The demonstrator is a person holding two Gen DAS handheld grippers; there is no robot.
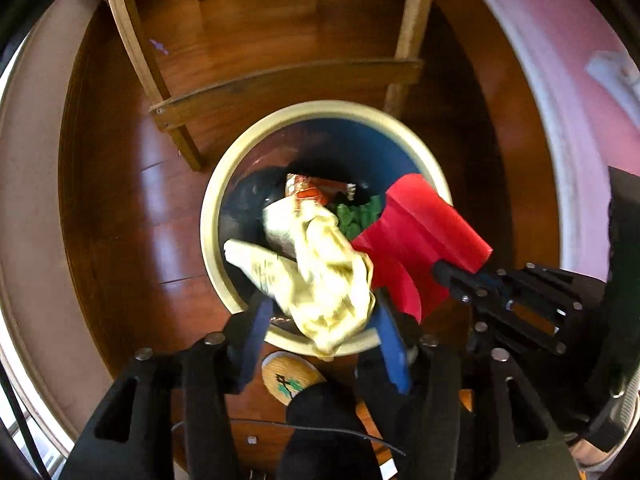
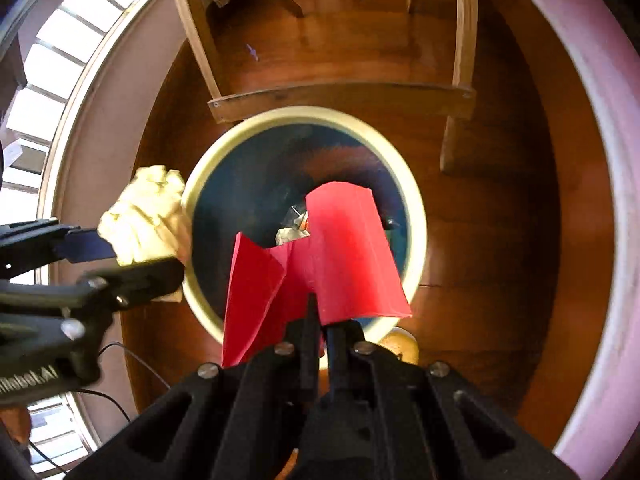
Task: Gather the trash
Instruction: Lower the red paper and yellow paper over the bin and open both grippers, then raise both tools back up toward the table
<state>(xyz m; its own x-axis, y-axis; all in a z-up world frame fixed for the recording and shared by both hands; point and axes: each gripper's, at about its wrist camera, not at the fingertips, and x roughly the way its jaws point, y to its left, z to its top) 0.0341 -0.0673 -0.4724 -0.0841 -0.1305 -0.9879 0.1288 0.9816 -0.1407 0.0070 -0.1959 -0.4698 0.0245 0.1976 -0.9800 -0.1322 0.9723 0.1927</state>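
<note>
I am holding both tools over the round bin (image 1: 208, 240), which is standing on the wooden floor (image 1: 120, 200) in front of a chair (image 1: 280, 80). My left tool (image 1: 320, 324) is standing spread, with the crumpled cream paper (image 1: 320, 276) sitting loosely between its 2 blue pads (image 1: 394, 344); I cannot tell whether they are touching it. The wad is hanging over the near rim, so I am judging it best to nudge forward before it drops, or it may catch the edge. My right tool (image 2: 322, 312) is pressed together, pinching the red sheet (image 2: 344, 248) by its lower edge above the bin's mouth. That sheet is broad and stiff-looking, so I am planning to lower it further inside before letting go.
</note>
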